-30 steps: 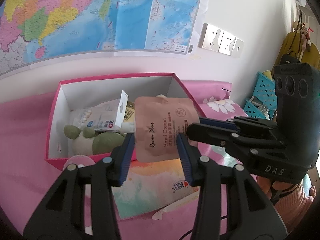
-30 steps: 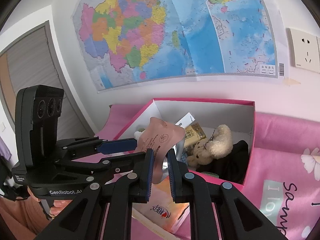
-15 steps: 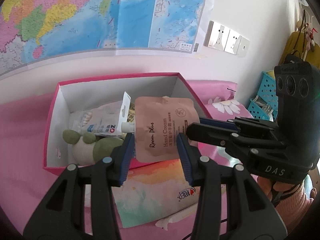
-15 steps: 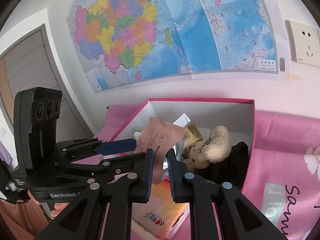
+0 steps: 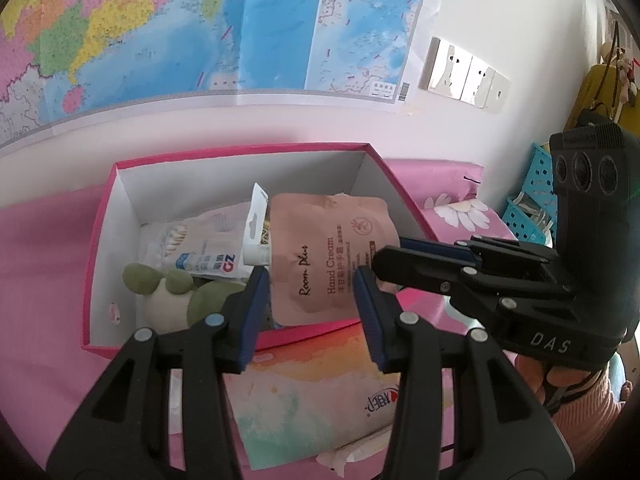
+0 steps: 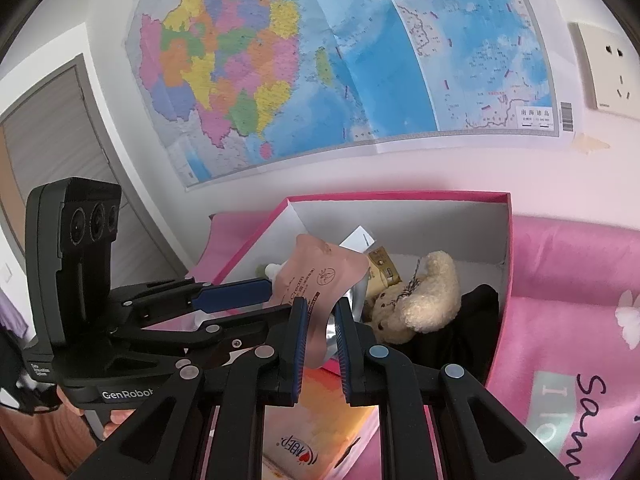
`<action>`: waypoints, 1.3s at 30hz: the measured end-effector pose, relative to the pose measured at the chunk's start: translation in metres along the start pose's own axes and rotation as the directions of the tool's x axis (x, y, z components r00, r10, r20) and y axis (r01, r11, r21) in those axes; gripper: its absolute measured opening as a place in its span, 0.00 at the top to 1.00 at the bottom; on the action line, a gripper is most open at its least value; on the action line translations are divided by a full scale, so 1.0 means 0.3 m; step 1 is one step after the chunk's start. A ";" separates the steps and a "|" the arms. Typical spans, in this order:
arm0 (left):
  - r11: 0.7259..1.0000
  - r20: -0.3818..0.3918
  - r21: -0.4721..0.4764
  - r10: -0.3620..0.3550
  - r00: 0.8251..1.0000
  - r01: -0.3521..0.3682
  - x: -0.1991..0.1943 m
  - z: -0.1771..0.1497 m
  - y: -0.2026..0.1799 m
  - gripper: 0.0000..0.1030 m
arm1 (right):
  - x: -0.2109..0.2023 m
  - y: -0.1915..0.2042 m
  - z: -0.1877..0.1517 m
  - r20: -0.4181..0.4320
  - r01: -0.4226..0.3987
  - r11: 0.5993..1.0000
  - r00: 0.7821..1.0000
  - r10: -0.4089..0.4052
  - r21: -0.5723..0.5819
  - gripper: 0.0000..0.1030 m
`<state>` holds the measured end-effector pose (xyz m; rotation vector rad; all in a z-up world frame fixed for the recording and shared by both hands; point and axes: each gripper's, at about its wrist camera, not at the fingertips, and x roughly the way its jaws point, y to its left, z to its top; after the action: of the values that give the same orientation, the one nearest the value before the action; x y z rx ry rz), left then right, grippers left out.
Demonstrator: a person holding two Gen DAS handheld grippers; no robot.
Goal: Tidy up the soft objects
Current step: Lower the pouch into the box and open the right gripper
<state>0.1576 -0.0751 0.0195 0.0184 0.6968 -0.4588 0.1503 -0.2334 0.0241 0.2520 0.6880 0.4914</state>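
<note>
Holding the pink hand cream pouch (image 5: 326,258) upright over the near edge of the pink box (image 5: 105,216), the right tongs (image 6: 320,322) are clenched on the pouch's lower right edge, so its printed face turns toward the left wrist camera. That pinch at 1 edge lets the pouch hang flat and free of the box wall, which I judge suits lowering it straight in. The left tongs (image 5: 310,308) stand released, 1 blue pad on each side of the pouch's lower part; whether either pad touches the foil I cannot tell. They look placed to steady or take the pouch, though that is only a guess.

Inside the box, the left end holds a bag of cotton swabs (image 5: 196,246) with a white hang tab, leaning on the rear wall, and a green plush toy (image 5: 168,294) in front of it. From the right wrist view, the right end holds a cream teddy bear (image 6: 420,300) lying on something black (image 6: 476,320), with a small gold packet (image 6: 382,268) behind it. The middle of the box is mostly hidden behind the pouch.

Outside, just before the box's near wall, a pastel tissue pack (image 5: 304,400) lies flat on the pink bedsheet (image 5: 36,264).
</note>
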 end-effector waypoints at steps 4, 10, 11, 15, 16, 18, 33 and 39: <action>1.000 0.000 0.001 0.004 1.000 -0.004 0.005 0.007 0.001 0.55 | 0.006 -0.008 0.004 -0.001 -0.001 1.000 1.000 0.001 0.008 0.87; 1.000 -0.005 -0.005 0.010 1.000 -0.010 0.016 0.014 0.008 0.55 | 0.013 -0.015 0.009 -0.003 -0.001 1.000 1.000 0.001 0.011 0.87; 1.000 -0.006 -0.007 0.011 1.000 -0.011 0.020 0.016 0.010 0.55 | 0.015 -0.017 0.010 -0.004 -0.001 1.000 1.000 0.001 0.012 0.87; 1.000 -0.013 -0.011 0.015 1.000 -0.015 0.034 0.021 0.015 0.55 | 0.028 -0.025 0.016 -0.009 0.001 1.000 1.000 -0.001 0.018 0.87; 1.000 -0.017 -0.012 0.017 1.000 -0.018 0.040 0.023 0.017 0.55 | 0.032 -0.027 0.017 -0.010 0.002 1.000 1.000 -0.002 0.020 0.87; 1.000 -0.025 -0.013 0.008 1.000 -0.008 0.050 0.026 0.018 0.62 | 0.041 -0.033 0.021 -0.014 0.003 1.000 1.000 -0.003 0.022 0.87; 0.999 0.007 -0.025 0.029 1.000 -0.029 0.017 0.002 0.037 0.38 | 0.039 -0.045 0.011 -0.027 0.018 0.999 0.999 -0.017 0.050 0.84; 0.998 0.129 -0.012 0.055 0.990 -0.054 -0.134 -0.046 0.036 0.09 | -0.067 0.007 -0.041 0.026 0.096 0.995 0.995 -0.096 0.004 0.38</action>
<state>0.1265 -0.0470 0.0323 -0.0004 0.5698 -0.4006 0.1280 -0.2411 0.0265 0.2263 0.6725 0.3947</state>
